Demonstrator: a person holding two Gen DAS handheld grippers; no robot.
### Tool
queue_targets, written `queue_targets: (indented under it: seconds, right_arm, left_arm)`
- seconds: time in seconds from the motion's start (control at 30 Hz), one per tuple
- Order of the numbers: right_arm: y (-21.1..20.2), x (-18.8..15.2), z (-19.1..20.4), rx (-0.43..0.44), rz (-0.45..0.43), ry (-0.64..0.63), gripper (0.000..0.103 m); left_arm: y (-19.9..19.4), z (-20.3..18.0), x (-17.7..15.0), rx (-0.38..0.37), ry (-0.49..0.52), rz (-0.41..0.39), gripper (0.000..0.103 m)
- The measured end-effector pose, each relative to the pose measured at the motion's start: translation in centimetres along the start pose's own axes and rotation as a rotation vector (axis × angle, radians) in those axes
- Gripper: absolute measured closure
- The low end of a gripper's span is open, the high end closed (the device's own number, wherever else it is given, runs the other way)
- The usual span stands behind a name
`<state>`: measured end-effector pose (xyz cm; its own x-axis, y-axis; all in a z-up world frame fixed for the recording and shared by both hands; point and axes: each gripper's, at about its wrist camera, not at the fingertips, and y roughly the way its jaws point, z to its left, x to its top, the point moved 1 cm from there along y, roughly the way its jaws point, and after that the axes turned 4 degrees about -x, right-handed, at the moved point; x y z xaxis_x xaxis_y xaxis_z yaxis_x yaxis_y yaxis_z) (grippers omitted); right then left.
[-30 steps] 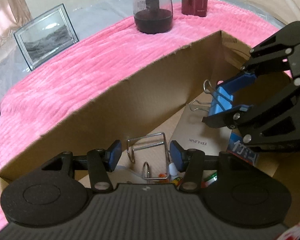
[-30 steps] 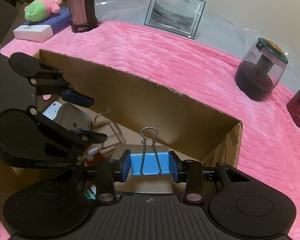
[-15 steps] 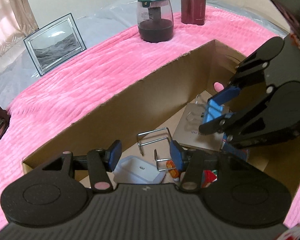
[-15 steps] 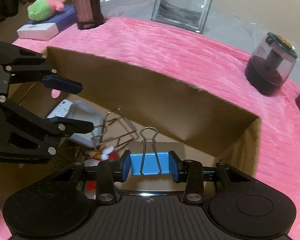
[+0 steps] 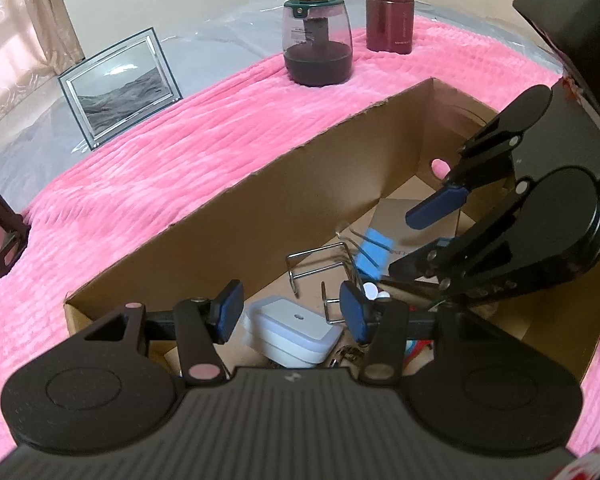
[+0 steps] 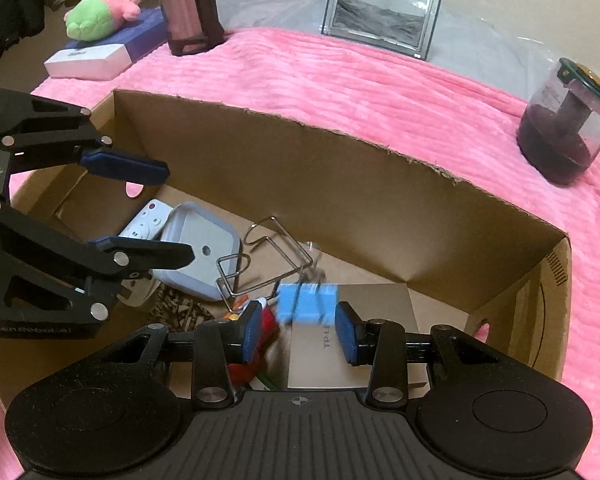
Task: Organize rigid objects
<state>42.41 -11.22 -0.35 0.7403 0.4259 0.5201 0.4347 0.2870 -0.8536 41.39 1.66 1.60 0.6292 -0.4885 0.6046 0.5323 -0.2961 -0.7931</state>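
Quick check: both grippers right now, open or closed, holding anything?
Left gripper: open, holding nothing.
Right gripper: open, empty; blurred blue binder clip sits beyond its fingertips, inside the cardboard box.

My right claw [image 6: 296,334] has let go: its pads, clamped on the blue binder clip [image 6: 307,303] a second ago, now stand apart, and the clip shows blurred just ahead of them, over the tan box [image 6: 364,340] in the cardboard box [image 6: 340,184]. Both claws have risen higher above it.
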Motion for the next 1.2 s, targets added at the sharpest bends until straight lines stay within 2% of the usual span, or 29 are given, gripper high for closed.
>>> queue_targets:
  seconds: [0.37,0.83,0.9,1.03,1.2]
  right_arm:
    - [-2.0,-0.7,0.4,-0.020,-0.018,0.012,0.066]
    - [-8.5,-2.8,2.1,-0.030,-0.049,0.040,0.066]
    - [-9.6,-3.2,2.4,-0.028,-0.059,0.045,0.064]
    - [-11.5,-4.4,3.2,-0.029,-0.080,0.056,0.045]
    - [-13.5,-6.1,3.7,-0.019,-0.098,0.077,0.036]
  left_arm:
    - [-2.4,-0.1,-0.8,0.007,-0.053,-0.035,0.053]
    - [-9.0,-2.3,-2.4,0.082,-0.111,-0.074,0.041]
    - [-9.8,-2.6,-2.7,0.094,-0.120,-0.084,0.035]
    - [-11.5,-3.6,-3.5,0.100,-0.143,-0.103,0.032]
    - [-13.5,-4.5,-4.4,0.108,-0.181,-0.128,0.023]
